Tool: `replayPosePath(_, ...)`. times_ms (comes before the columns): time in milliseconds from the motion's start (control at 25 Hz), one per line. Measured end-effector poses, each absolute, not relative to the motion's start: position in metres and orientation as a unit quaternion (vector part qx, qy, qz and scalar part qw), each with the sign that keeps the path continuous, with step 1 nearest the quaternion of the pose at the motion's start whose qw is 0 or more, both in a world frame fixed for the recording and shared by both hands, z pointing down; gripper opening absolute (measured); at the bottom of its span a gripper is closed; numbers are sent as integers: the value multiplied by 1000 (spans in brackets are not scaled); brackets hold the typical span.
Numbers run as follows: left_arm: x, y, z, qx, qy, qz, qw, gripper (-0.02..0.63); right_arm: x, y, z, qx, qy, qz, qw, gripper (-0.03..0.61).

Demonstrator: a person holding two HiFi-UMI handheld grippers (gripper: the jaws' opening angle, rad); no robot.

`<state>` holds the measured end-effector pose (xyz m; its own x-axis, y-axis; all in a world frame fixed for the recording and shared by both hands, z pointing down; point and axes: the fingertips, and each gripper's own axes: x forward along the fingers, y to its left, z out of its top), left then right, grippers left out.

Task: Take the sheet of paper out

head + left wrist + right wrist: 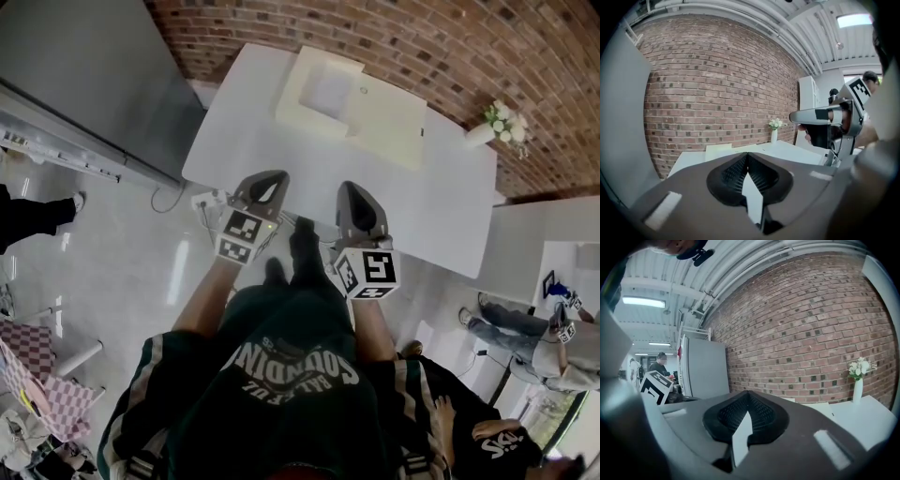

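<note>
Closest in, the person's dark shirt (281, 394) filled the bottom of the head view. Just ahead of it the left gripper (270, 183) and right gripper (356, 197) were held side by side at the near edge of the white table (441, 216). Both had their jaws pressed together with nothing between them. Well ahead of both tips sat an open cream box (384, 127); the pale sheet (328, 91) in its tray looked like the paper wanted. Doing this well likely meant opening one gripper before arrival, steadying the box with the other, and pinching only the sheet's free edge.
</note>
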<state>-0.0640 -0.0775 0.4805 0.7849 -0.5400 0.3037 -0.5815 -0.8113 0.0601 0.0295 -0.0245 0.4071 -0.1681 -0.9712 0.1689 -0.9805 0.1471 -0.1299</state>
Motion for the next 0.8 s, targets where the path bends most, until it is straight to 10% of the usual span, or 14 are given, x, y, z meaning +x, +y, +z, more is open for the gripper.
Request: replayPosePath(800,9,-224,475,936,-307,150,86,11,92,-179,422,630,-767,108,61,2)
